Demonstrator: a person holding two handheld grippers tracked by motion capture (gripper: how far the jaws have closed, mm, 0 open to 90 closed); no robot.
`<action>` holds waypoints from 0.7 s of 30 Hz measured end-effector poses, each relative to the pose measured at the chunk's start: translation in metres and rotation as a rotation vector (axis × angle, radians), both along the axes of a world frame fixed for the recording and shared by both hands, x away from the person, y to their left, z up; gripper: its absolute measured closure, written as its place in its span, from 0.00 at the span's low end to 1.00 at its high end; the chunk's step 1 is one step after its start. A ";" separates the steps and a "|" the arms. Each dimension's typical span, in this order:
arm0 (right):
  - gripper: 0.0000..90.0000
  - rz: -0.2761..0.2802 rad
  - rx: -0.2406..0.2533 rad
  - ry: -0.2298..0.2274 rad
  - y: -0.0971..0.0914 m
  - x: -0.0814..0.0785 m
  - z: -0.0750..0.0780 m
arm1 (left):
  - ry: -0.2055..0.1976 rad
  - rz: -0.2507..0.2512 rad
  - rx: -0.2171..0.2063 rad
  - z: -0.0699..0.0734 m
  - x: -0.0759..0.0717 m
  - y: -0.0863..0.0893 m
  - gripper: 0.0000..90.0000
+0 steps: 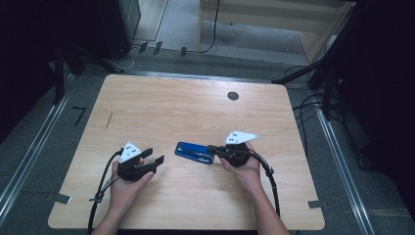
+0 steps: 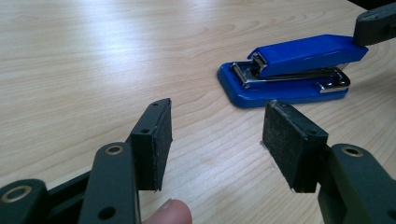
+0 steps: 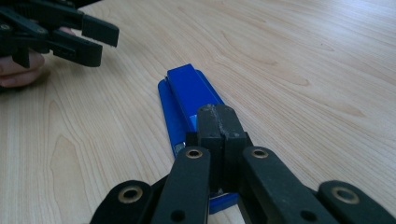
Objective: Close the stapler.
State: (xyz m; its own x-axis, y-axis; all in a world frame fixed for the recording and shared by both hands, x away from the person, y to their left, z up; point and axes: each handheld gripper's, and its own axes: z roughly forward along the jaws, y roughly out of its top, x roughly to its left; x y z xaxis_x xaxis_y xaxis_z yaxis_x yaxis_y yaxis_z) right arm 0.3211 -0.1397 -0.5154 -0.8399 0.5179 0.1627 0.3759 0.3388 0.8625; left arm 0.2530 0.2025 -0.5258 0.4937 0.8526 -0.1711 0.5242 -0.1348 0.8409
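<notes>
A blue stapler (image 1: 194, 152) lies flat on the wooden table (image 1: 195, 103) between my two hands. My left gripper (image 1: 152, 156) stands open a short way to its left, nothing between its pads (image 2: 156, 140), which point toward the stapler's (image 2: 289, 70) front end. My right gripper (image 1: 211, 147) is shut, pads pressed flat together with nothing between them, and its tip (image 3: 218, 112) sits over the rear end of the stapler's (image 3: 187, 93) top arm. In the left gripper view that right gripper (image 2: 373, 25) rests on the stapler's raised rear. The left gripper (image 3: 93, 39) shows open at the upper left of the right gripper view.
A small dark round hole (image 1: 233, 96) sits in the table near its far edge. Cables (image 1: 313, 105) and stand legs lie on the floor around the table's far right corner. Metal floor rails (image 1: 34, 147) run along both sides.
</notes>
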 end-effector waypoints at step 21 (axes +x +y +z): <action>1.00 -0.037 -0.008 -0.024 0.002 0.002 0.021 | -0.015 0.001 -0.016 -0.002 -0.002 0.001 0.48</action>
State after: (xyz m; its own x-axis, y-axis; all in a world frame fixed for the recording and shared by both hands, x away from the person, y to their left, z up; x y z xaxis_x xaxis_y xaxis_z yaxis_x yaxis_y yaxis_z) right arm 0.3235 -0.1375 -0.4945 -0.8239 0.5496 0.1381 0.3671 0.3319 0.8690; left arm 0.2511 0.2040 -0.5279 0.4959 0.8501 -0.1773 0.5112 -0.1208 0.8509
